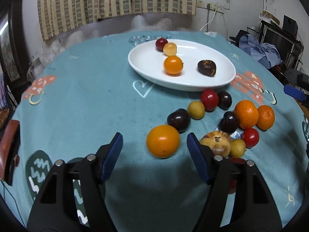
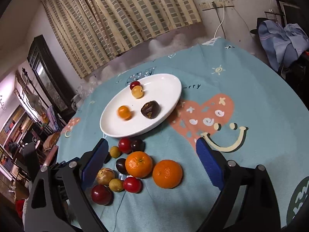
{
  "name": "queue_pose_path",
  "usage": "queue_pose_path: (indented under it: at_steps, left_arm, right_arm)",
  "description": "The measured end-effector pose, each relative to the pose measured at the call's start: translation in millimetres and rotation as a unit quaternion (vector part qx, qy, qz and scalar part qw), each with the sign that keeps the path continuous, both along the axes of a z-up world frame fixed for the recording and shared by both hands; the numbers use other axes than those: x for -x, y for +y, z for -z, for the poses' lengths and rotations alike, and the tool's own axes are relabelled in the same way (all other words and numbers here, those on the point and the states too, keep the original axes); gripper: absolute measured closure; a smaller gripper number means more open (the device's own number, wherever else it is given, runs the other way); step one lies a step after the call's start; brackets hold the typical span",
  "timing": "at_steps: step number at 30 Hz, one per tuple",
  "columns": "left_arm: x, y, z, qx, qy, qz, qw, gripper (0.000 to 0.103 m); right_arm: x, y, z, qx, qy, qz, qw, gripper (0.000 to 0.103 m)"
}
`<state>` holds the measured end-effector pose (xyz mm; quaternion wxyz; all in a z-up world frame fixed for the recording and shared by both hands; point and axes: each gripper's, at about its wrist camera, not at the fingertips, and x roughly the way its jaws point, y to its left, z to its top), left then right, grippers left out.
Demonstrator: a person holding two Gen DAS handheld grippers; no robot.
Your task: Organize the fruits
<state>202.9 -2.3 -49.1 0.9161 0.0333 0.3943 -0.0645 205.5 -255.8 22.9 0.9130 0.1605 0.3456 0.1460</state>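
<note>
A white oval plate (image 1: 146,65) (image 2: 168,89) sits on the teal tablecloth and holds a red fruit (image 1: 161,44), a yellow fruit (image 1: 170,49), a blurred orange fruit (image 1: 173,65) (image 2: 124,112) and a dark fruit (image 1: 206,67) (image 2: 150,109). Several loose fruits lie in front of the plate: oranges (image 1: 246,114) (image 2: 138,164), red, dark and yellow ones. My left gripper (image 1: 154,145) is open, with an orange fruit (image 1: 163,141) between its fingertips, untouched. My right gripper (image 2: 150,160) is open above the loose pile.
The round table's edge (image 1: 301,104) curves down on the right. A chair with blue clothes (image 1: 258,50) stands past it. A brown object (image 1: 9,147) lies at the table's left edge. A curtain (image 2: 115,15) hangs behind.
</note>
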Motion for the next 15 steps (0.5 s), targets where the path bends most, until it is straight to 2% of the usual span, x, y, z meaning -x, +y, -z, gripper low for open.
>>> queue_pose_path:
  at_steps: [4, 9, 10, 11, 15]
  left_arm:
    - [-6, 3, 7, 0.008, 0.012, 0.001, 0.9999, 0.044]
    - [-8, 2, 10, 0.012, 0.020, 0.005, 0.9997, 0.045]
    - [-9, 2, 10, 0.015, 0.020, 0.007, 0.9997, 0.052]
    - [-8, 2, 9, 0.019, 0.020, 0.012, 0.9996, 0.063]
    - [-6, 1, 9, 0.012, 0.018, 0.012, 0.9997, 0.064]
  right_arm:
    - [3, 5, 0, 0.014, -0.005, -0.004, 1.000, 0.011]
    - [3, 8, 3, 0.027, -0.001, -0.005, 1.000, 0.011]
    - [3, 9, 4, 0.032, 0.002, -0.006, 0.999, 0.011]
    - [3, 11, 6, 0.041, 0.006, -0.007, 0.999, 0.011]
    - [3, 23, 21, 0.087, 0.032, -0.020, 0.995, 0.011]
